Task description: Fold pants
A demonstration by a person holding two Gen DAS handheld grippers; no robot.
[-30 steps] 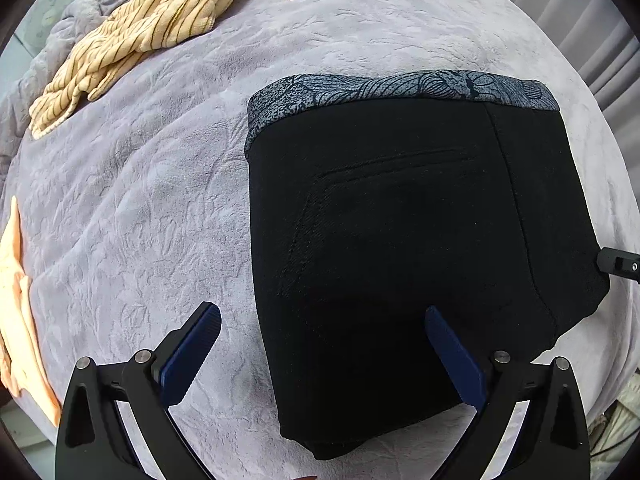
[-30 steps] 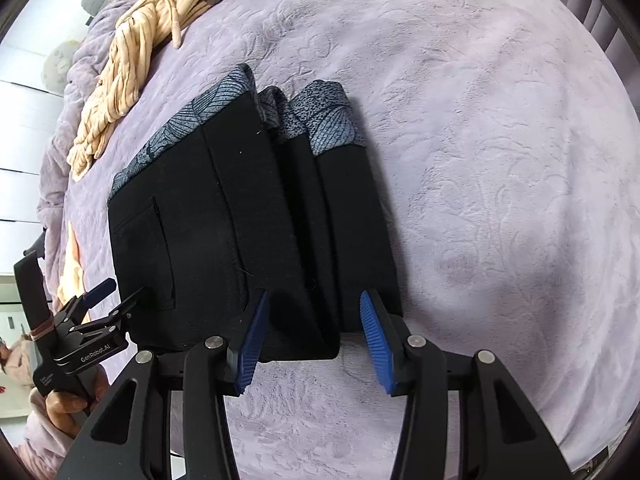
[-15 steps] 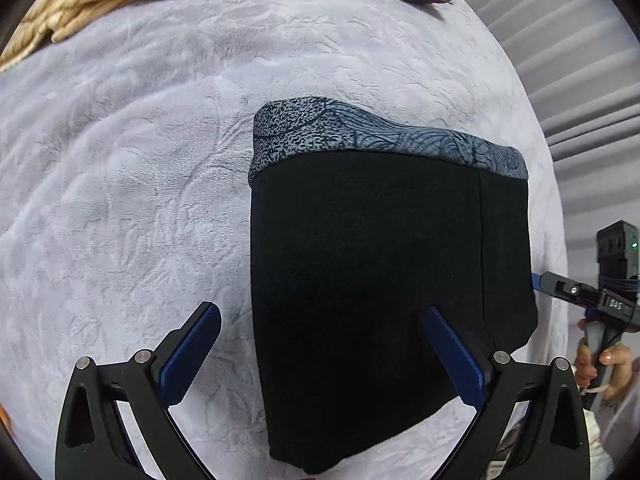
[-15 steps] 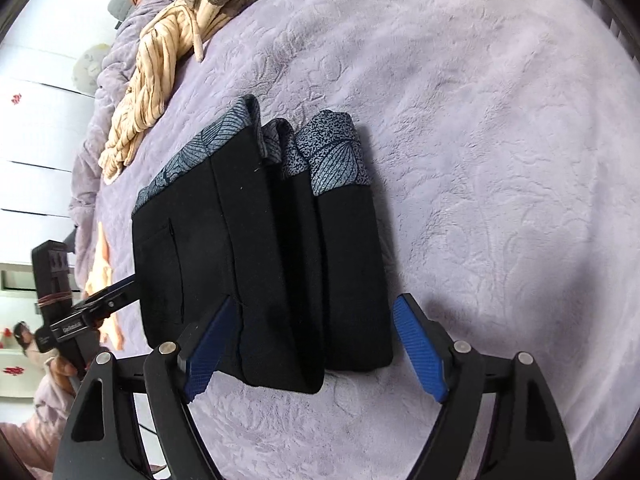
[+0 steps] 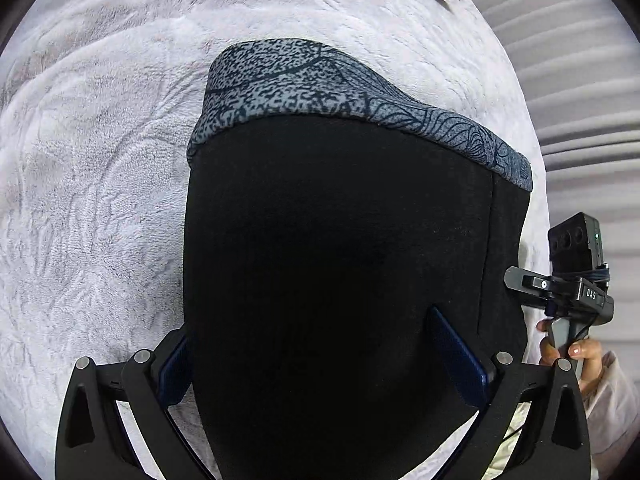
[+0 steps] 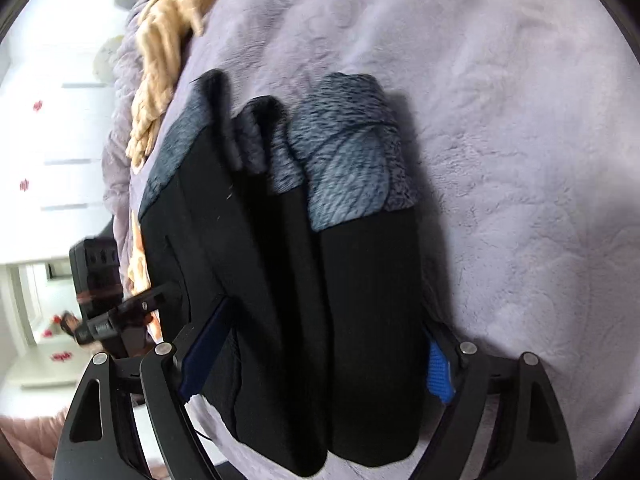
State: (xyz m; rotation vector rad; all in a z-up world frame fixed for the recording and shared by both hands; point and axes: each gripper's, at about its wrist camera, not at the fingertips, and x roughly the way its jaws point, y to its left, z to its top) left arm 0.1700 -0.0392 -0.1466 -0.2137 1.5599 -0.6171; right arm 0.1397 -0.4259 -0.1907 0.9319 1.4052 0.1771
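- We have the folded pants [image 6: 304, 280] lengthwise between our right gripper [image 6: 316, 360] jaws, wide after just opening, pads clear
- Our left gripper [image 5: 320, 364] straddles their near end [image 5: 332, 280], jaws wide; neither grips

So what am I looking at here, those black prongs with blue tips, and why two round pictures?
No robot: a person holds a hand-held tool in each hand, and each carries a wide-angle camera looking along its two fingers. One picture is from the left tool, the other from the right tool. A folded pair of black pants with a grey patterned waistband lies on a lilac blanket. Both tools straddle the bundle's near end with jaws apart; nothing is lifted. The right tool's jaws have just been opening. A yellow striped garment lies further back.
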